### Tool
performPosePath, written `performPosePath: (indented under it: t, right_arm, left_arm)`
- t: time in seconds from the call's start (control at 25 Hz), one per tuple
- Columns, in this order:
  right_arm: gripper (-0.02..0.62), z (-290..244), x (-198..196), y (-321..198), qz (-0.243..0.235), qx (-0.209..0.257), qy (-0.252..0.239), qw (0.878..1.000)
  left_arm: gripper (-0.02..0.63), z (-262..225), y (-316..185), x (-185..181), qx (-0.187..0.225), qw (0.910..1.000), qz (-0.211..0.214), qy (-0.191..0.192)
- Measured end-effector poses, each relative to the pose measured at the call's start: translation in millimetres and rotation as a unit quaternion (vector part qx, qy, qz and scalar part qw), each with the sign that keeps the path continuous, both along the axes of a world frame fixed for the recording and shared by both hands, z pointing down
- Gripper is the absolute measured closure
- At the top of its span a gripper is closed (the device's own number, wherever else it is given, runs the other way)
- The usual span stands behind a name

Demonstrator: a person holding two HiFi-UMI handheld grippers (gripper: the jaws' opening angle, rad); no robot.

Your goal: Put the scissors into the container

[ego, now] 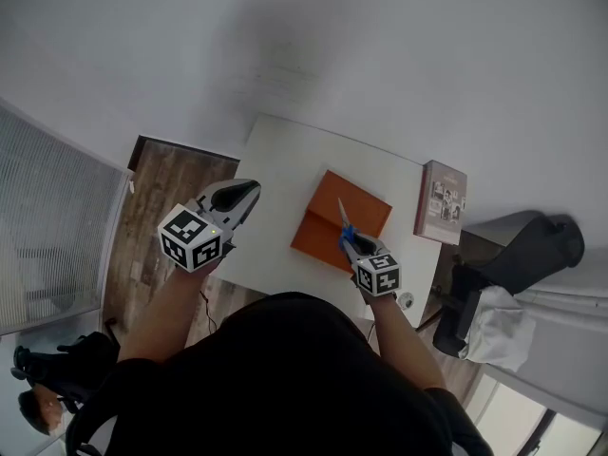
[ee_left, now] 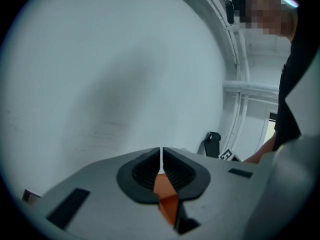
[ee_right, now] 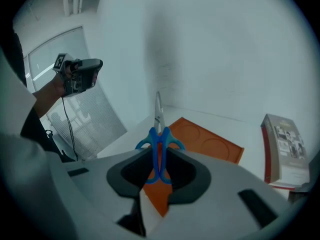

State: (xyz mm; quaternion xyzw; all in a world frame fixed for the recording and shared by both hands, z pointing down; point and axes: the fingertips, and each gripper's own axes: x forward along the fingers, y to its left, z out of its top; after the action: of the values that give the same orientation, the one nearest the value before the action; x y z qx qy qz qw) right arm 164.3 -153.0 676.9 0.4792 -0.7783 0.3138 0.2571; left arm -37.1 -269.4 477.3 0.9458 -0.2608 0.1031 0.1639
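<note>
My right gripper (ee_right: 160, 160) is shut on the blue handles of the scissors (ee_right: 159, 139), whose steel blades point up and away. In the head view the scissors (ego: 344, 224) hang over the near part of the orange container (ego: 339, 219), a flat tray on the white table (ego: 275, 179), with the right gripper (ego: 356, 247) just behind them. The orange container (ee_right: 210, 143) lies below and beyond the blades. My left gripper (ego: 245, 198) is raised over the table's left edge, away from the container. Its jaws (ee_left: 161, 170) are shut with nothing between them.
A boxed book or pack (ego: 441, 202) stands at the table's right edge, also in the right gripper view (ee_right: 282, 151). A black chair (ego: 518, 255) with a white cloth sits to the right. A wooden floor (ego: 157, 217) and a ribbed panel (ego: 47, 217) lie to the left.
</note>
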Motion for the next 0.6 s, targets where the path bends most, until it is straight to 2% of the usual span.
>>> performPosePath:
  t: [0.6]
  right_arm:
    - [0.509,67.1,-7.9,18.6,-0.067,-0.081,0.03,0.994]
  left_arm:
    - [0.583,17.9,-5.7,-2.4,-0.019,0.9997,-0.015,-0.01]
